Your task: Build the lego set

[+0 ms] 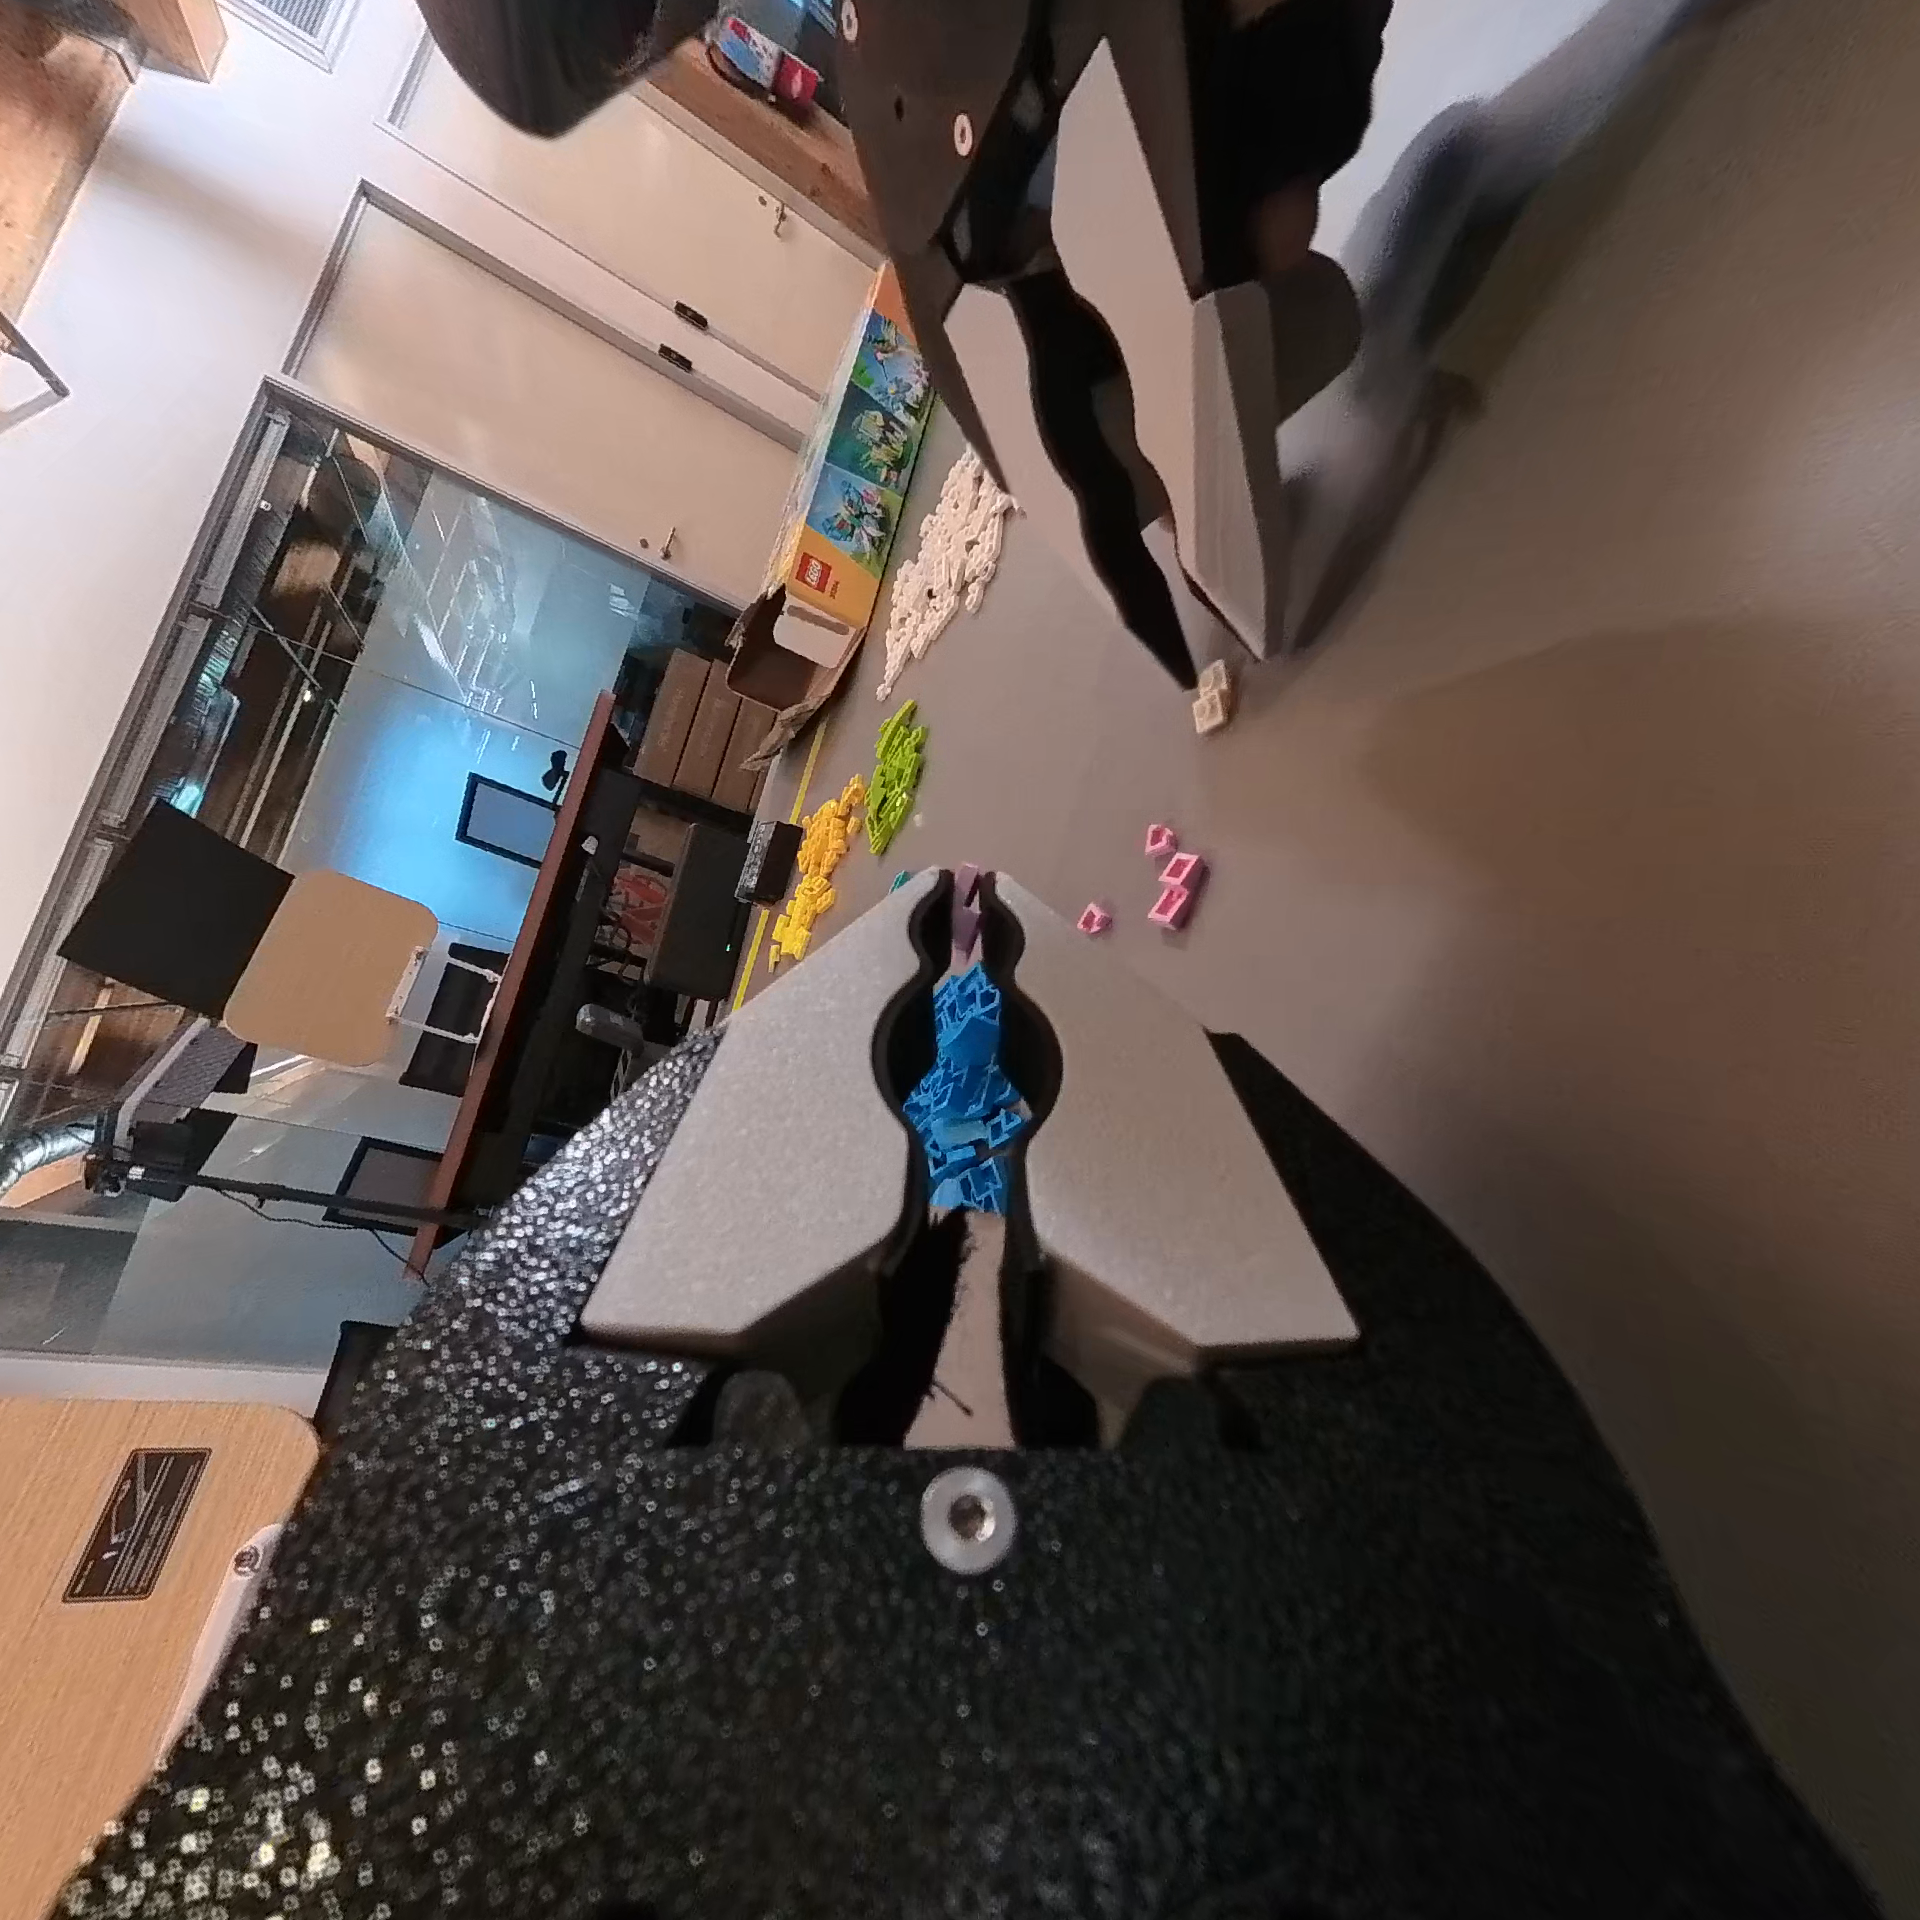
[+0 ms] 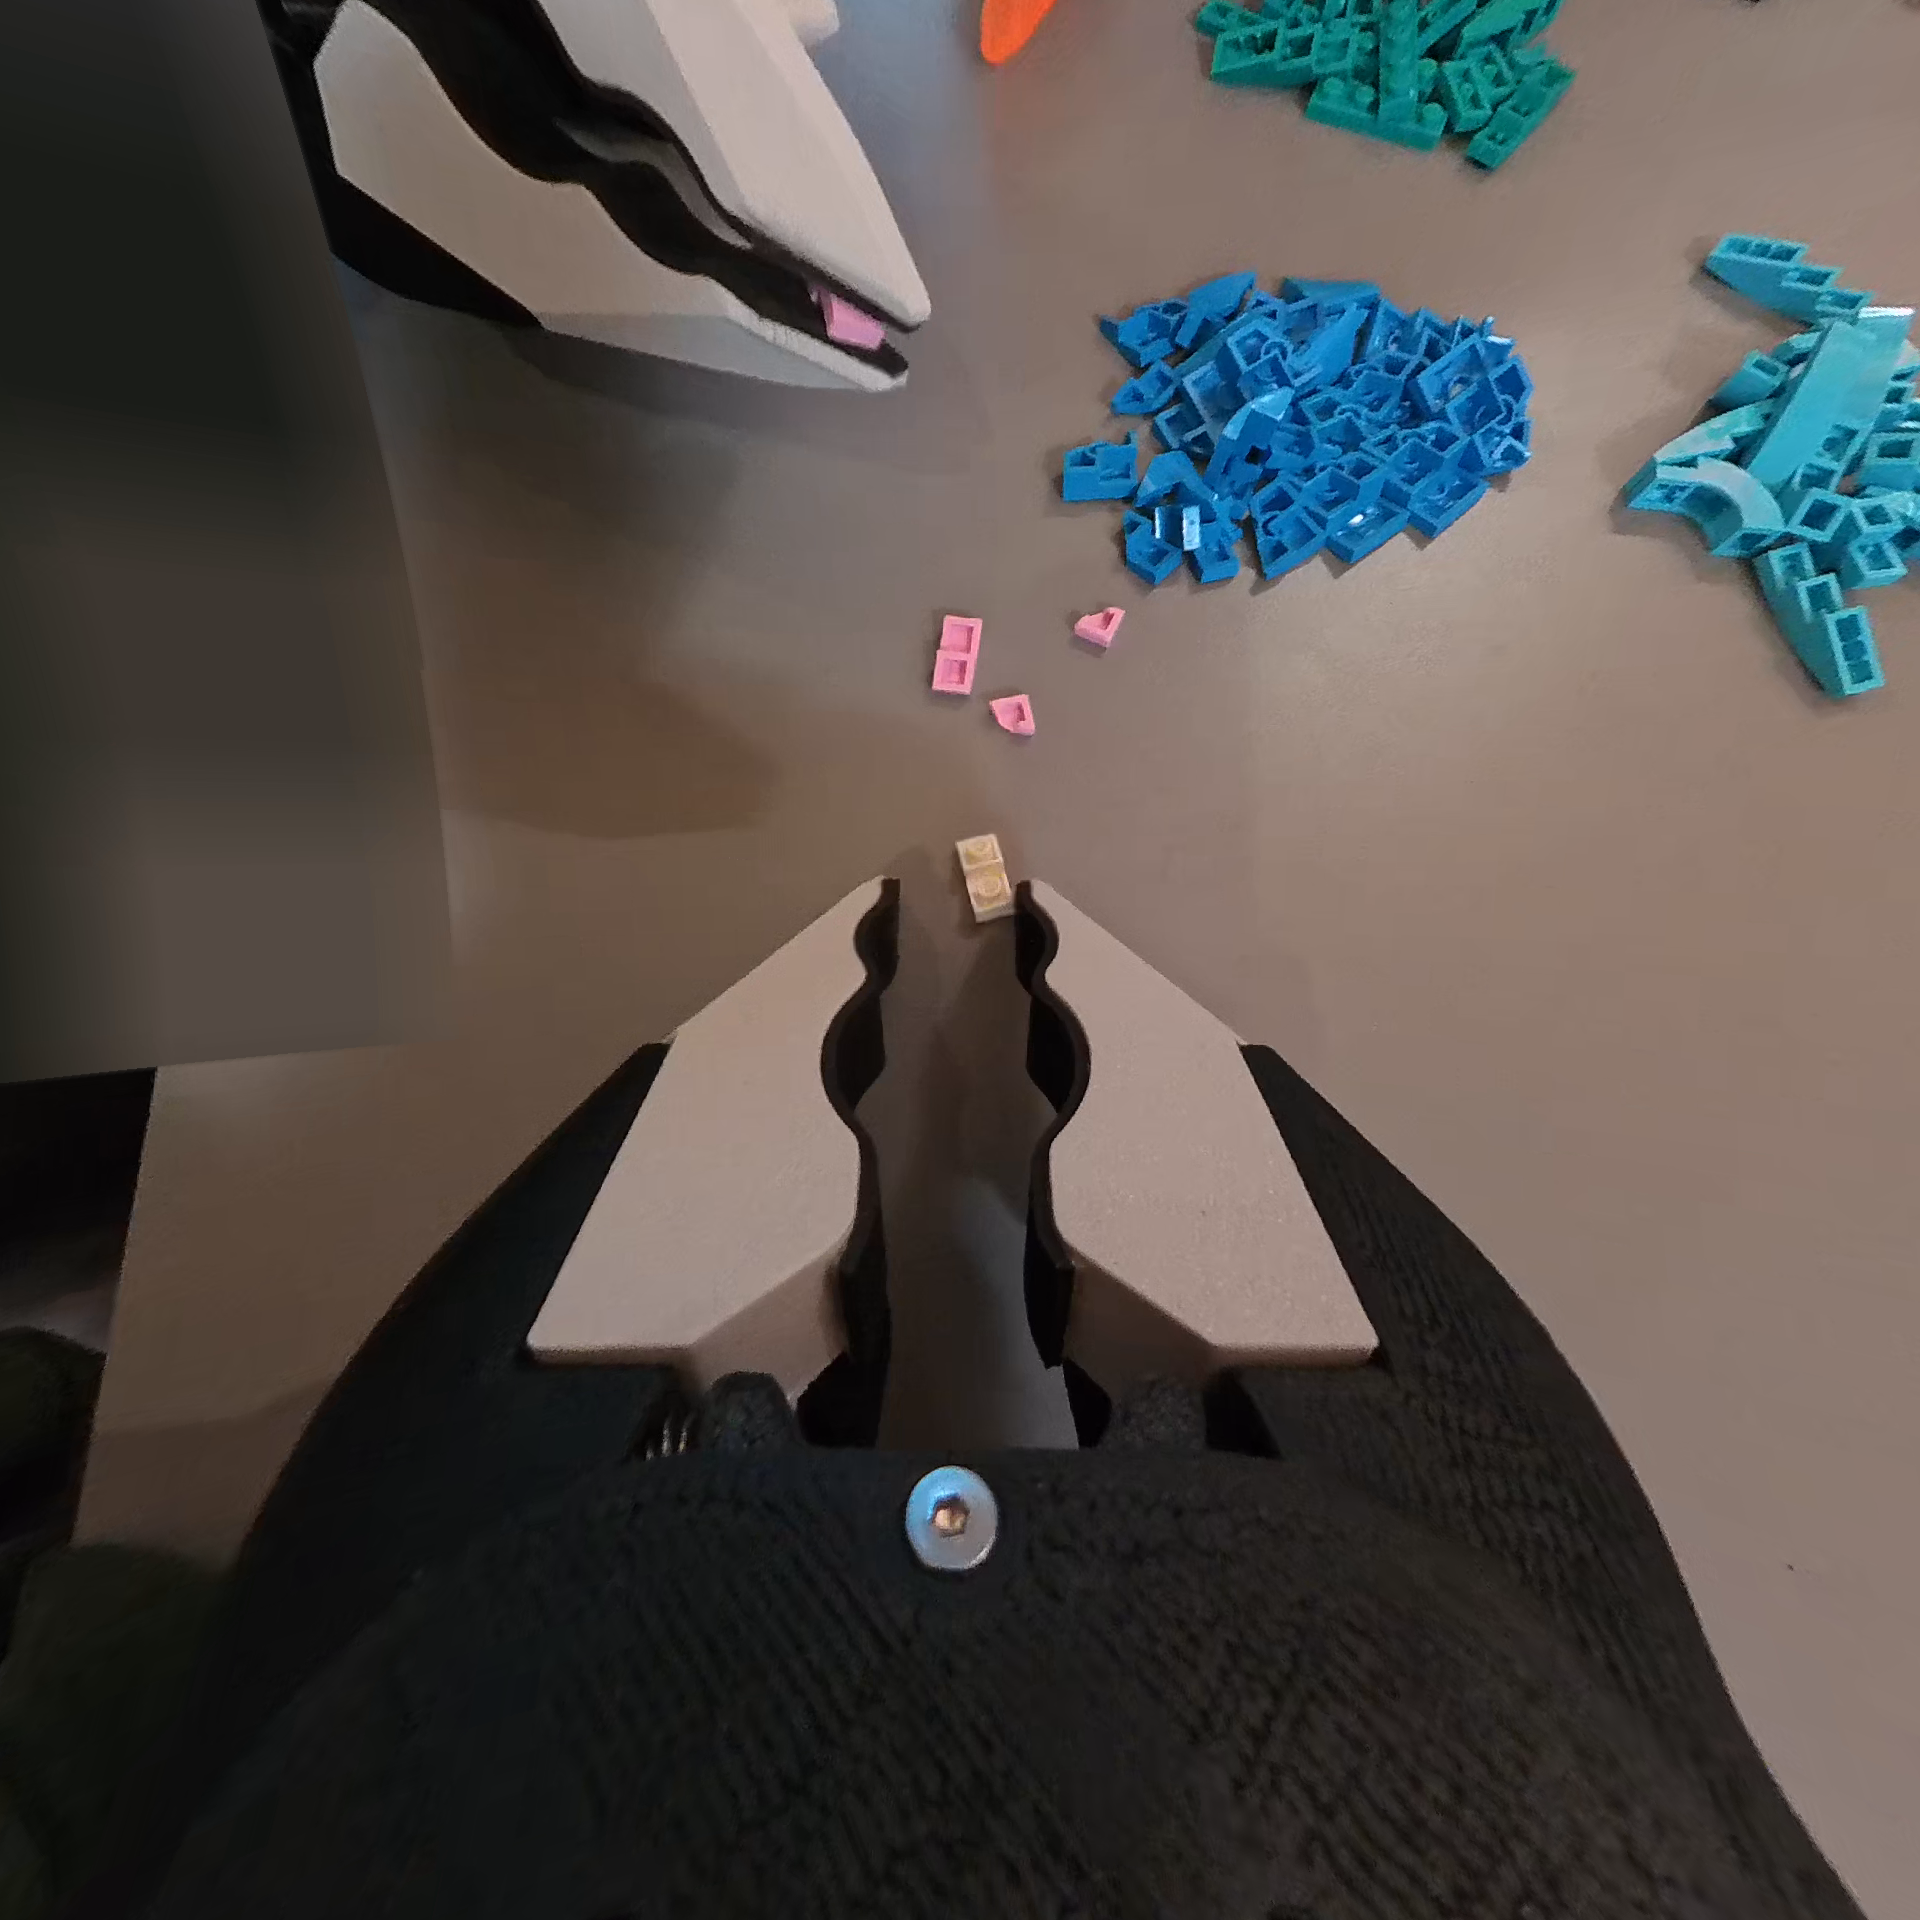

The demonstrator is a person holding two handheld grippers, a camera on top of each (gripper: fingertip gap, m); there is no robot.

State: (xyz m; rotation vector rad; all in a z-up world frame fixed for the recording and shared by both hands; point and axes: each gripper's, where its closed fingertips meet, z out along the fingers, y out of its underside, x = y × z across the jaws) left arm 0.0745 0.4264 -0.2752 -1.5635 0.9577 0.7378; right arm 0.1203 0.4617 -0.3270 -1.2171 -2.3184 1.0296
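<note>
At the bottom centre of the right wrist view, the right gripper (image 2: pixel 953 899) has its fingers narrowly parted and empty, tips close on either side of a small cream piece (image 2: pixel 984 879) on the grey table (image 2: pixel 1351 935), apparently lined up to take it. Just above lie loose pink pieces (image 2: pixel 956 655), kept apart from the sorted stock, likely as the parts for the current step. Farther up right sit the blue pile (image 2: pixel 1309 421), a lighter blue pile (image 2: pixel 1808 457) and a teal pile (image 2: pixel 1392 62).

In the upper left of that frame, the left gripper (image 2: pixel 883 338) is closed on a pink piece (image 2: pixel 847 317) and held clear of the table, probably waiting for its mate.

The left wrist view, badly tilted, shows that grip from behind (image 1: pixel 968 899). It alone shows the white pile (image 1: pixel 951 556), lime pile (image 1: pixel 899 774), yellow pile (image 1: pixel 816 878) and the set's box (image 1: pixel 857 473) at mid-frame left.
</note>
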